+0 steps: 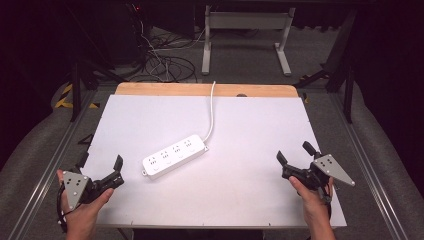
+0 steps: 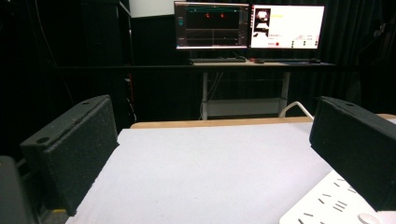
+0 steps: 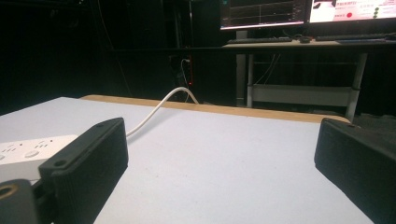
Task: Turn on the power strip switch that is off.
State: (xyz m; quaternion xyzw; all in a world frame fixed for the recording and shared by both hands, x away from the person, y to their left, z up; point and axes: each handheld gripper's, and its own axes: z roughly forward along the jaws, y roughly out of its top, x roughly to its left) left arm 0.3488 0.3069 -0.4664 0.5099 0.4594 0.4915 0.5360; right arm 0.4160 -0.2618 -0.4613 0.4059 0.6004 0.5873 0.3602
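A white power strip [image 1: 174, 155] lies slantwise on the white tabletop [image 1: 235, 195], a little left of centre. Its white cable [image 1: 212, 110] runs away over the far wooden edge. My left gripper [image 1: 100, 161] rests near the front left corner, open, with nothing between its jaws; the strip is just to its right. In the left gripper view the gripper [image 2: 210, 158] stands wide apart and the strip's end [image 2: 327, 205] shows at the lower right. My right gripper [image 1: 295, 152] is open at the front right, well clear of the strip. In its own view, the right gripper [image 3: 224, 163] frames bare table, with the strip [image 3: 28, 149] and cable [image 3: 154, 109] at the left.
A wooden strip [image 1: 205, 90] borders the table's far edge. Beyond it stand a desk frame [image 1: 245, 37] and loose floor cables [image 1: 165, 62]. Two lit monitors [image 2: 247, 25] sit on a desk in the background. Metal rails [image 1: 367, 165] flank the table.
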